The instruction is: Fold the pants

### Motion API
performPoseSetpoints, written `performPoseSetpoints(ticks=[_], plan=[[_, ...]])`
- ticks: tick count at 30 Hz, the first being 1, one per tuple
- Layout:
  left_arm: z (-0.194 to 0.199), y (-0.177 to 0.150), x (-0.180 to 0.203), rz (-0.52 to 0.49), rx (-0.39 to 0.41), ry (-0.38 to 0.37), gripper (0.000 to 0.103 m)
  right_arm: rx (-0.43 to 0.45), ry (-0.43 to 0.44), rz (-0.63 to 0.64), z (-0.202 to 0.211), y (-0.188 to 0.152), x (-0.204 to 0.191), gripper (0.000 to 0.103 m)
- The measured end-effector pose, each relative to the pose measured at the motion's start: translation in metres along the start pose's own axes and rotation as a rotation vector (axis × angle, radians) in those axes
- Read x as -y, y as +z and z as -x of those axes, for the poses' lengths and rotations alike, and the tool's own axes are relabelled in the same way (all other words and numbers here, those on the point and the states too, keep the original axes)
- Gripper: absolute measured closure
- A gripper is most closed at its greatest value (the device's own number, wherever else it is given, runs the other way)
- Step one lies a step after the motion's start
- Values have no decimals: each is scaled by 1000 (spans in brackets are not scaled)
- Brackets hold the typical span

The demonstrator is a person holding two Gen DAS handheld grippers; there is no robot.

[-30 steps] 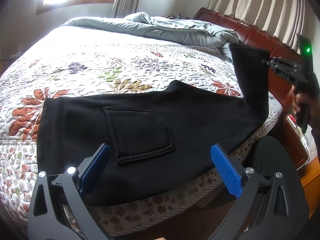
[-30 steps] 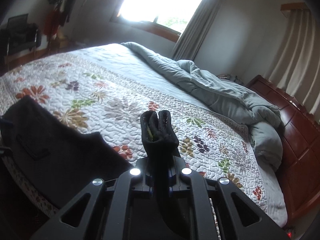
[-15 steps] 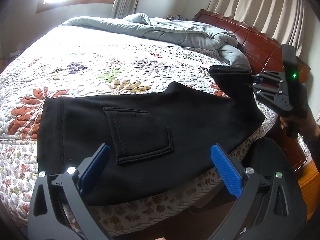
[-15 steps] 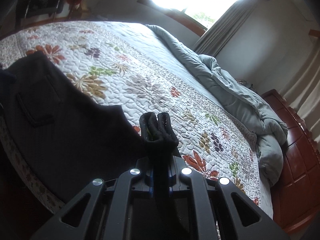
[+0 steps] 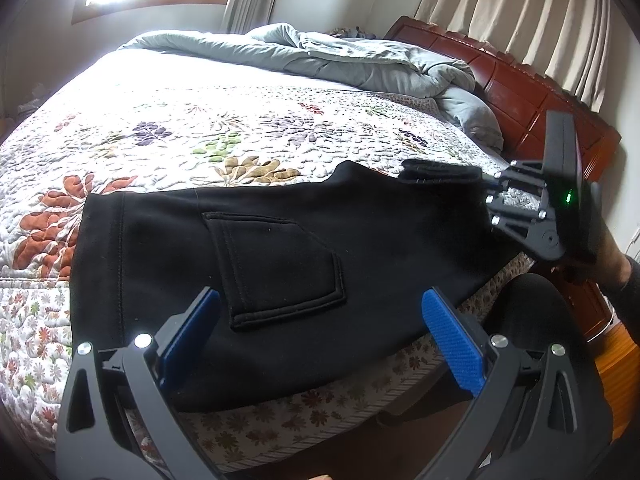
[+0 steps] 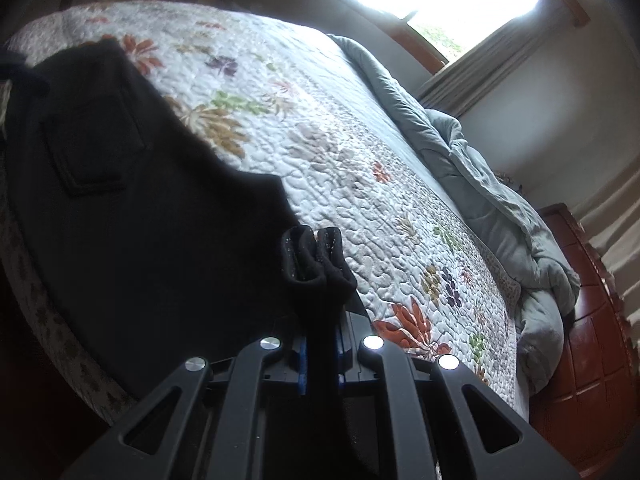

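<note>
bedroom, floral quilted bedspread point(image 5: 168, 128): black fleece pants point(image 5: 280, 256) flat along near edge. cuff end point(image 5: 440, 172), raised second ago, now lowered toward fabric, pinched in right gripper point(image 6: 320, 360). fold nearly laid. left gripper point(image 5: 320, 332) spread, idle above pocket.

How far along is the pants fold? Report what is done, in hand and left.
Done: the black pants lie flat on the quilt, pocket up, apparently already doubled leg over leg. In hand: the right gripper is shut on the leg end, held just above the quilt. The left gripper hovers open near the pocket, holding nothing. Left: carry the leg end across to the waistband, release, flatten.
</note>
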State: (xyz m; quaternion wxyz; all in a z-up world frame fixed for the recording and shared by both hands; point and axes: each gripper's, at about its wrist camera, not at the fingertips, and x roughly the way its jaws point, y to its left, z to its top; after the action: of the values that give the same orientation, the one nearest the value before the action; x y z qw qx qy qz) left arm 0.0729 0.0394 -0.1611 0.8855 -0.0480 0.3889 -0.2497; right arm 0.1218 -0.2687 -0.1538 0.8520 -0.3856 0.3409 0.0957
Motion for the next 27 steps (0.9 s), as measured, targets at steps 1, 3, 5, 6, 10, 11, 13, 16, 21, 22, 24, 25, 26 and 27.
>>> performPoseSetpoints(ticks=[1,3,5,6,10,11,13,16,21,22,24,25,26,27], plan=[[0,0,0,0,0,0,3,-2,-3,21,-1,-1,-5,93],[1,0,0,2,0,2,3,-5,-13,64,-4,-3,-15,93],[2,1,1,2,1,3,3,-6,-32,112,-7,-6,-24,93],[3,1,1,2,2,4,3,-8,-37,130,-7,-7,-27,93],[5,1,5,-4,6,9,3,-6,-36,170,-6,-11,-38,93],[6,1,5,-5,7,9,3,-6,-35,179,-5,-12,-41,93],[7,2,7,-7,6,12,3,-10,-39,203,-7,-16,-47,93],[8,1,10,-11,-1,22,3,-18,-43,242,-11,-20,-58,93],[16,-3,15,-6,-2,36,3,-35,-27,266,-19,-27,-68,93],[17,-4,15,-4,-2,39,3,-37,-23,268,-20,-28,-69,93],[22,-6,16,7,0,39,3,-43,-5,265,-21,-29,-69,92],[24,-8,16,15,0,39,3,-46,6,260,-21,-29,-68,92],[26,-10,16,21,0,39,3,-50,24,245,-22,-29,-64,92],[28,-11,16,27,-2,40,3,-60,53,229,-23,-28,-61,91]])
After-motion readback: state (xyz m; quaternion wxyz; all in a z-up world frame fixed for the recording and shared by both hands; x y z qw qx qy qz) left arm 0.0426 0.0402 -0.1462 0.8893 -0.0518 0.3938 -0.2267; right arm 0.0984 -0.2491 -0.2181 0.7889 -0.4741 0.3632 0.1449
